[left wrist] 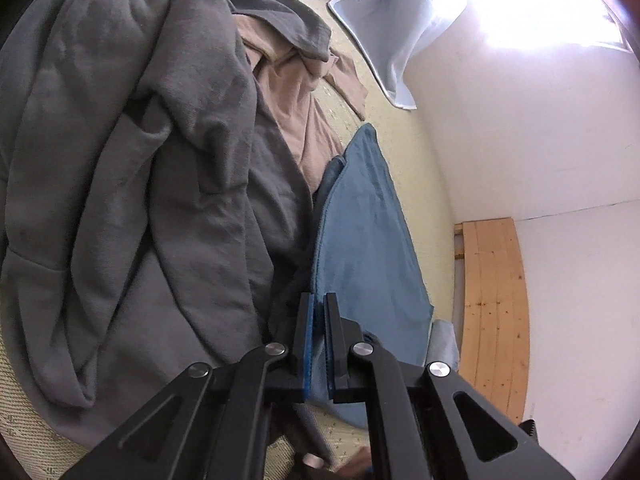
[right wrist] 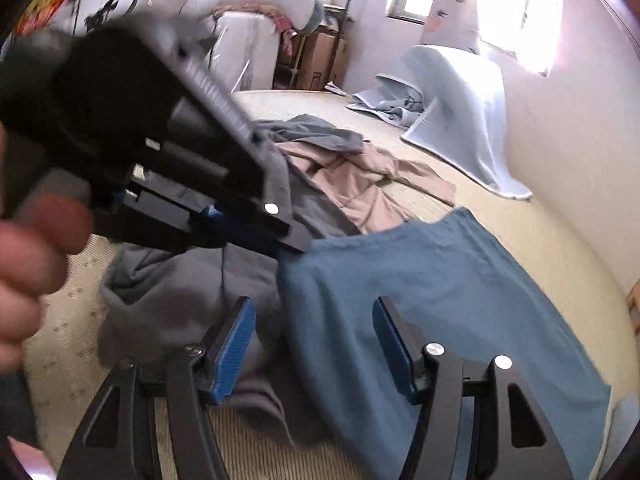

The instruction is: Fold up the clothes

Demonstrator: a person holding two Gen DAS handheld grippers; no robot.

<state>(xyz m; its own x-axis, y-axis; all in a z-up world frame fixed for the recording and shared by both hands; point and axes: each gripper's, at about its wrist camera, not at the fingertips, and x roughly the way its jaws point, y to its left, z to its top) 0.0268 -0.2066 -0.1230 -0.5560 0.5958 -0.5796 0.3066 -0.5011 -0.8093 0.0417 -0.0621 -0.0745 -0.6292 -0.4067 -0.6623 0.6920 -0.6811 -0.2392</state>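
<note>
Bed: a big pale yellow mat (right wrist: 516, 236) with tiny patterns. All the clothes lie on it, and a white wall stands along its far side.
Grey top: the biggest piece of clothing (left wrist: 132, 184). It lies in a bumpy heap on the left in your left camera, touching the blue cloth's left edge.
Blue cloth: a smooth blue piece (right wrist: 452, 292) that lies mostly flat on the mat, right of the grey top. Its near left corner is lifted up into your left gripper.
Pale blue blanket: it hangs (right wrist: 468, 112) over something at the far end of the bed, under the bright window, well apart from the blue cloth.
Pink cloth: a crumpled pink-brown piece (left wrist: 292, 108) past the blue cloth, partly tucked under the grey top.
Wood boards: light planks (left wrist: 496, 300) beside the bed, by the wall.
Your left gripper: its two blue pads are pressed together (left wrist: 320, 312), pinching the edge of the blue cloth. In your right camera you see it from the side, with your fingers (right wrist: 36, 248) around its handle.
Your right gripper: its jaws are spread wide (right wrist: 314, 312) with nothing between them. It hangs above the spot where the grey top meets the blue cloth.
</note>
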